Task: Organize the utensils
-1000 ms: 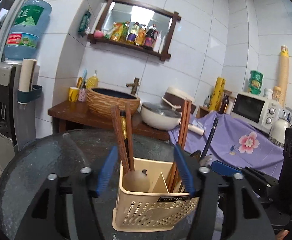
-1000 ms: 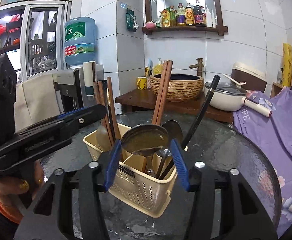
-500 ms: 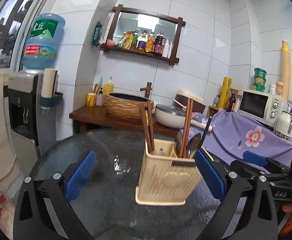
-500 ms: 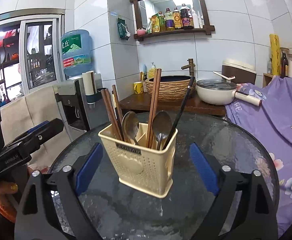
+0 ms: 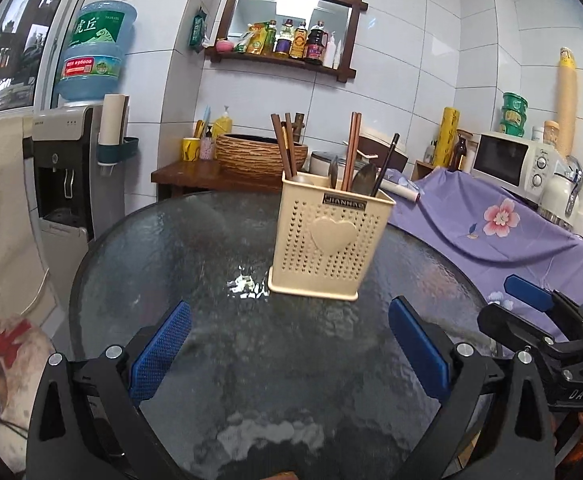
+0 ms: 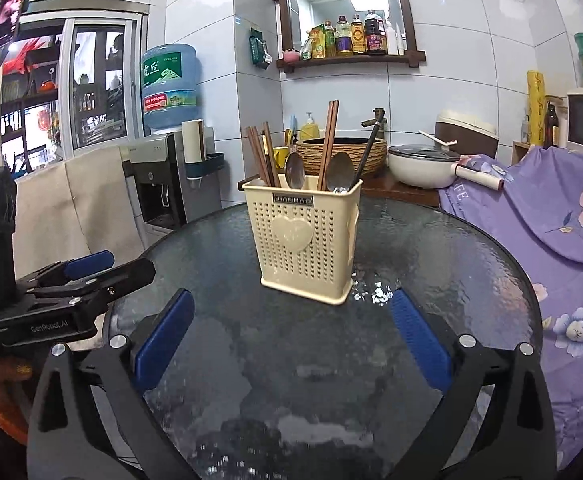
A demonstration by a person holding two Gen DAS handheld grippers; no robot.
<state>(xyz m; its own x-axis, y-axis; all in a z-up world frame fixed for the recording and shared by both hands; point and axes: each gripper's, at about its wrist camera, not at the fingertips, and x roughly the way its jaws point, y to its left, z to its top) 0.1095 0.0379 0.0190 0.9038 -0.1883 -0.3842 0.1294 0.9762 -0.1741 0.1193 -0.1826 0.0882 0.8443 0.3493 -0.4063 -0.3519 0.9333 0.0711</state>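
Note:
A cream perforated utensil holder [image 5: 329, 240] [image 6: 307, 240] with a heart on its front stands upright on the round glass table [image 5: 219, 248] [image 6: 451, 264]. Brown chopsticks [image 5: 283, 144] [image 6: 327, 144], metal spoons [image 6: 340, 172] and a black-handled utensil [image 6: 367, 152] stand in its compartments. My left gripper [image 5: 289, 338] is open and empty, well short of the holder. My right gripper [image 6: 291, 328] is open and empty too, also back from it. Each gripper shows at the side of the other's view.
Behind the table stands a wooden counter with a woven basin [image 5: 261, 154], a white pot [image 6: 421, 166] and a yellow cup. A water dispenser [image 5: 71, 168] stands at the left. A purple flowered cloth [image 5: 503, 224] covers the furniture at the right, near a microwave [image 5: 509, 160].
Both grippers have opened wide and pulled back from the utensil holder, which now stands alone on the table, farther off in both views.

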